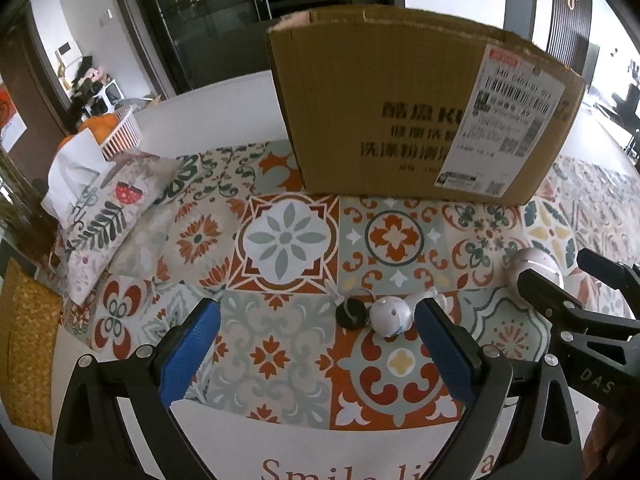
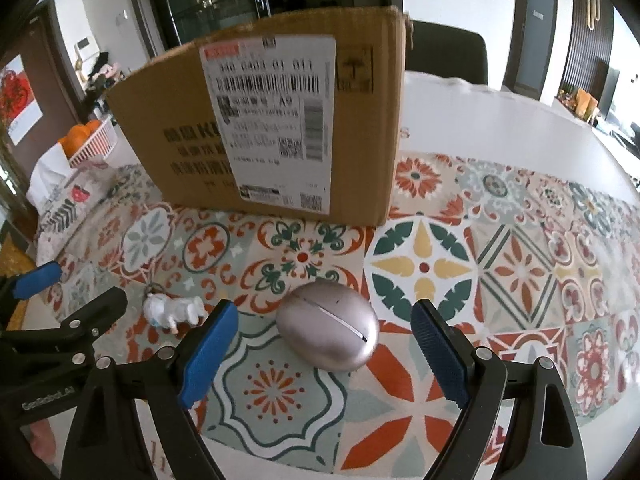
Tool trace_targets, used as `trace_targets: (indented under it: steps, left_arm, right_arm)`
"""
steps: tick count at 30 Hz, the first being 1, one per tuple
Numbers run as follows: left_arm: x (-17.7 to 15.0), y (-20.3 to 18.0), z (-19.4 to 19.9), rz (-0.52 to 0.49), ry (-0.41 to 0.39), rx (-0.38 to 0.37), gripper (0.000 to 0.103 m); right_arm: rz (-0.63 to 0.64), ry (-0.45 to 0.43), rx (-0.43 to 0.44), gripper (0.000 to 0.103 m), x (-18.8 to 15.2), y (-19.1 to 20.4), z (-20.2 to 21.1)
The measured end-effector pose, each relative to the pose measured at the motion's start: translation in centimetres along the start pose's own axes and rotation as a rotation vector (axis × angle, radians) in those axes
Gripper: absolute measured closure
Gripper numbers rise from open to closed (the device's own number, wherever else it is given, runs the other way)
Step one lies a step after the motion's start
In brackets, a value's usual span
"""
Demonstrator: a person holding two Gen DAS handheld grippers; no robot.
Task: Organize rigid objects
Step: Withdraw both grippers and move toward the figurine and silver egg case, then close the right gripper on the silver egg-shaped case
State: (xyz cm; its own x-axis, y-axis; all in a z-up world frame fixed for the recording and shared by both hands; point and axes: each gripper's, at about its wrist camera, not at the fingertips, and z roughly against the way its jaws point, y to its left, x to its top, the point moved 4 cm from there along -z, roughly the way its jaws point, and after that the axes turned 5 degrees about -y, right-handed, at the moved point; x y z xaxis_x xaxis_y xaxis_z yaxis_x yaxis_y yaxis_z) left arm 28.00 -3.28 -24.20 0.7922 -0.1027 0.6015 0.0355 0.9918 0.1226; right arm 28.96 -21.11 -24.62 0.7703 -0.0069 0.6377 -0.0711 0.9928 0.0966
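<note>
I read this as the approach before the first pickups: both of my grippers stand with fingers spread wide and nothing between them, and the cardboard box (image 2: 276, 120) waits beyond the fingertips on the patterned surface (image 2: 520, 272). Ahead of the right gripper (image 2: 324, 348), the silver egg-shaped case (image 2: 328, 326) lies flat between the two blue pads and a little past their tips — lined up, not yet touched. The left gripper (image 1: 318, 346) has the small white figurine keychain (image 1: 390, 315) just inside its right finger, near the pad, with its black round tag (image 1: 350, 314) next to it toward the middle of the gap. My next move, I judge, is to ease the right fingers forward around the case and close on its rounded sides, which look smooth enough to slip; the left needs to shift right to centre the figurine. The box's inside is hidden from both cameras, so I cannot tell whether it holds anything. The figurine's cord is thin and hard to trace, and the box print is blurred.
</note>
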Motion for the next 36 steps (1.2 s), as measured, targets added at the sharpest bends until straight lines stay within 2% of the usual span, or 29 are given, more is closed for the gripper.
trace_targets:
  steps: [7, 14, 19, 23, 27, 36]
  left_arm:
    - [-0.8, -0.1, -1.1, 0.006, 0.022, 0.002, 0.004]
    - [-1.0, 0.1, -1.6, 0.010, 0.024, 0.013, 0.004]
    - [-1.1, 0.2, -1.6, 0.017, 0.018, 0.016, 0.004]
    - [-1.3, 0.2, -1.4, 0.026, 0.013, 0.019, 0.004]
    - [-1.5, 0.2, -0.7, 0.044, 0.006, 0.003, 0.004]
    - [-1.7, -0.3, 0.7, 0.086, -0.010, -0.115, 0.004]
  right_arm:
    - [-0.002, 0.029, 0.000, 0.019, -0.7, -0.3, -1.7]
    - [-0.015, 0.046, 0.009, 0.028, -1.3, -0.4, -3.0]
    - [-0.002, 0.034, 0.003, 0.039, -1.2, -0.2, -3.1]
    - [0.000, 0.026, 0.003, 0.040, -1.3, -0.1, -3.1]
    - [-0.009, 0.017, 0.001, 0.040, -1.4, -0.2, -2.7]
    - [0.013, -0.060, -0.030, 0.040, -0.4, 0.1, 0.8]
